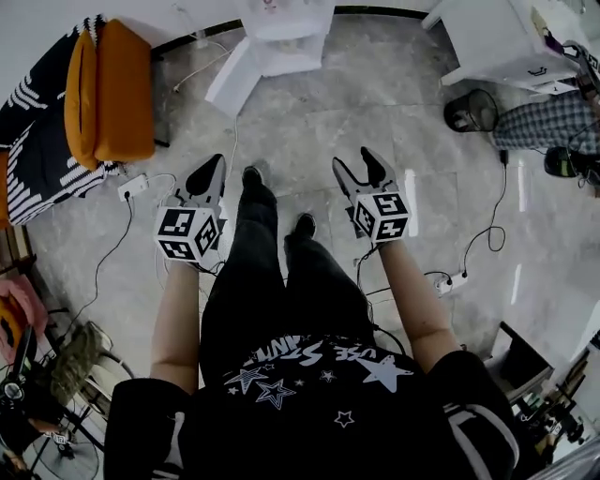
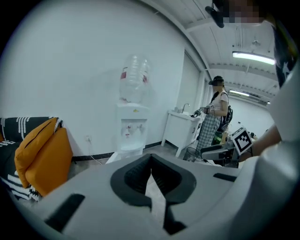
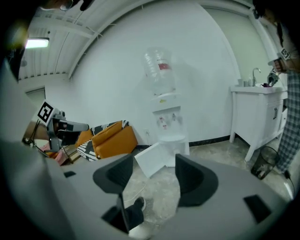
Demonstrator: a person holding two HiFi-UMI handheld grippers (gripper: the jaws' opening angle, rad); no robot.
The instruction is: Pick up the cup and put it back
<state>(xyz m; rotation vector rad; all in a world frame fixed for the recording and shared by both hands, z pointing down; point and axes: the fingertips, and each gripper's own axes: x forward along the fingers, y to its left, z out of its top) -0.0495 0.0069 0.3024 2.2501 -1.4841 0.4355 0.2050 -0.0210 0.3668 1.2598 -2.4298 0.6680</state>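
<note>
My left gripper (image 2: 151,158) has its jaws pressed together, with nothing between them. My right gripper (image 3: 153,164) has its jaws wide apart and empty, above my shoe (image 3: 137,206). Both hang over the grey floor (image 1: 375,103). Farther away, a water dispenser (image 3: 164,117) stands at the wall. I cannot tell where the cup is.

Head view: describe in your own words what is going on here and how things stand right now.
A standing person holds a gripper in each hand, both aimed toward a water dispenser. The left gripper has its jaws together and is empty. The right gripper has its jaws apart with nothing between them. No cup shows in any view, so nothing is being held.
</note>
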